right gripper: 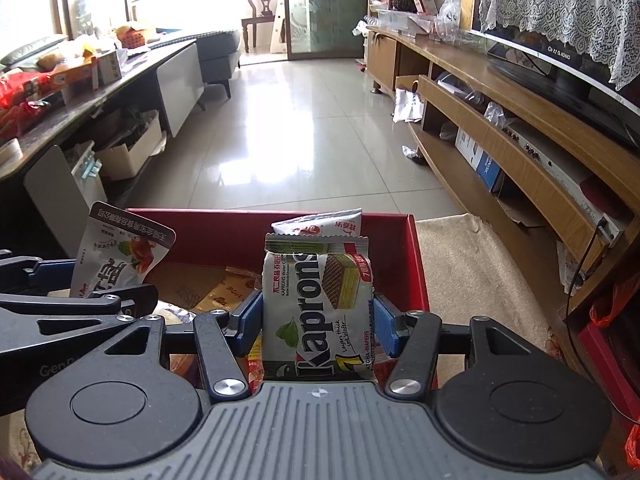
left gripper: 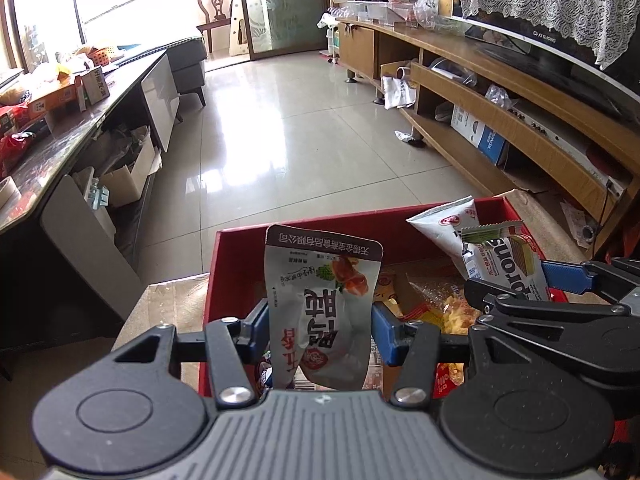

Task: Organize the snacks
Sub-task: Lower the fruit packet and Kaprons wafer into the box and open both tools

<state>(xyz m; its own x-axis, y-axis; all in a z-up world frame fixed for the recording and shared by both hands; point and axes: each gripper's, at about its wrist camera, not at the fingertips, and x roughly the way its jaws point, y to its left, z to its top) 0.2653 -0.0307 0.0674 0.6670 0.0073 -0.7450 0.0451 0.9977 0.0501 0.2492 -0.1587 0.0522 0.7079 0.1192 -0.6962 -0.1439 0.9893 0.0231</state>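
Both hands are over the open red cardboard box [right gripper: 416, 264], each carrying a snack.

Left gripper [left gripper: 320, 326]: clamped on a grey-white foil pouch with a dark top band and Chinese print [left gripper: 320, 300], held upright between the blue pads, its lower end above the box contents.

Right gripper [right gripper: 318, 320]: clamped on a white and green Kaprons matcha wafer packet [right gripper: 316, 304], also upright. A second white sachet with a red logo [right gripper: 320, 222] stands just behind it. Cannot tell whether it is gripped along with the wafers or merely leaning there.

Done so far, judging from the box: several packets already lie on its floor, among them a tan flat sachet [right gripper: 188, 284] and a clear bag of yellow-orange crisps [left gripper: 452, 312].

Left to do: both held packets are not yet released into the box. More snack packaging remains on the long dark bench [right gripper: 120, 92] at far left, including red bags [right gripper: 18, 92] and an orange carton [right gripper: 68, 74], so my estimate is mid-task rather than near the end.
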